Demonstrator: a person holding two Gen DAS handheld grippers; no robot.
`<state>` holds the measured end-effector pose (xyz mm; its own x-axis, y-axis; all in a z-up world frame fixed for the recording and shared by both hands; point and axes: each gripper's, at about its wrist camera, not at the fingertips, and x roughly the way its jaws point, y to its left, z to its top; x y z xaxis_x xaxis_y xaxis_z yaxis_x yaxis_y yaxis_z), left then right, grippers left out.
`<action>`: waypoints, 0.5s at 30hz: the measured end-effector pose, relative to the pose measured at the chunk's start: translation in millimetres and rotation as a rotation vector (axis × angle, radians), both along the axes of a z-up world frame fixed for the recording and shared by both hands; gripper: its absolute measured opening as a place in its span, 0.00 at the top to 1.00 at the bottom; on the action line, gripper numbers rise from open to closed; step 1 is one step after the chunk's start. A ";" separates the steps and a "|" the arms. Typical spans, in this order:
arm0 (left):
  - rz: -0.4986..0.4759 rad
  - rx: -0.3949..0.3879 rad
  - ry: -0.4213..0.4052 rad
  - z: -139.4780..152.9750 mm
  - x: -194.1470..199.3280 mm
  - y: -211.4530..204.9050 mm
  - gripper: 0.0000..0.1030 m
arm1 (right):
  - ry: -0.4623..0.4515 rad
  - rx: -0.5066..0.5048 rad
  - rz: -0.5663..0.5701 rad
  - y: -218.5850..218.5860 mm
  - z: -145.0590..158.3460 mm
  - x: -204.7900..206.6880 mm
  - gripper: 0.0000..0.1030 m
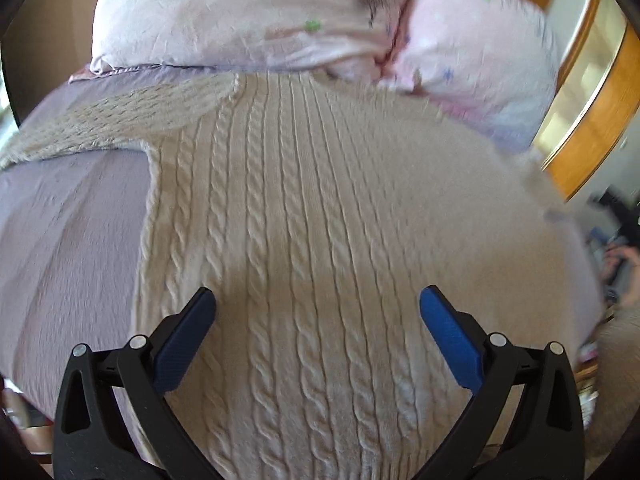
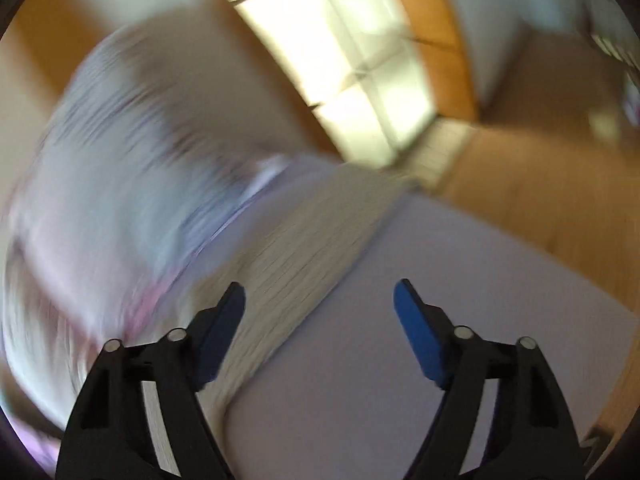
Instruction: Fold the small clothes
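Cream cable-knit sweater (image 1: 304,248) lies flat beneath the left hand-held gripper (image 1: 318,304), both hand-held grippers released.

The sweater (image 1: 304,208) covers the middle of the bed (image 1: 60,240); bare sheet lies free along the bed's left edge. At the head edge, pillows (image 1: 248,12) block the way, touching the sweater's top. Off the right edge, a wooden frame (image 1: 592,120) stands near.
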<state>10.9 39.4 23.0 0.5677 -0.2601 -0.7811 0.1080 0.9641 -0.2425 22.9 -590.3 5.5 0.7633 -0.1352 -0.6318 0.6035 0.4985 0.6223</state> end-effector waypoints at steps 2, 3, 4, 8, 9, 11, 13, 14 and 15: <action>0.014 -0.052 -0.039 8.2 6.2 18.3 0.02 | 0.005 0.121 -0.034 -27.5 -18.0 7.6 0.35; 0.027 -0.067 -0.062 11.8 8.1 26.6 0.02 | 0.004 0.180 -0.045 -39.0 -28.5 11.9 0.37; 0.056 -0.088 -0.104 16.2 10.7 41.4 0.02 | -0.023 0.194 -0.059 -44.8 -31.1 12.9 0.40; 0.166 -0.163 -0.140 17.2 23.6 88.6 0.02 | -0.037 0.193 -0.085 -54.1 -33.7 26.3 0.48; 0.200 -0.165 -0.136 17.0 27.2 99.7 0.02 | -0.044 0.192 -0.099 -57.5 -35.5 28.9 0.51; 0.276 -0.174 -0.165 16.2 28.7 128.0 0.02 | -0.060 0.191 -0.122 -63.3 -38.5 35.9 0.61; 0.335 -0.229 -0.231 18.4 25.5 156.0 0.02 | -0.044 0.184 -0.139 -64.9 -43.0 40.6 0.83; 0.360 -0.250 -0.251 19.7 23.6 166.3 0.02 | -0.048 0.193 -0.139 -68.2 -46.0 44.9 0.91; 0.422 -0.262 -0.274 21.9 21.9 182.8 0.02 | -0.064 0.203 -0.136 -70.9 -46.6 47.7 0.92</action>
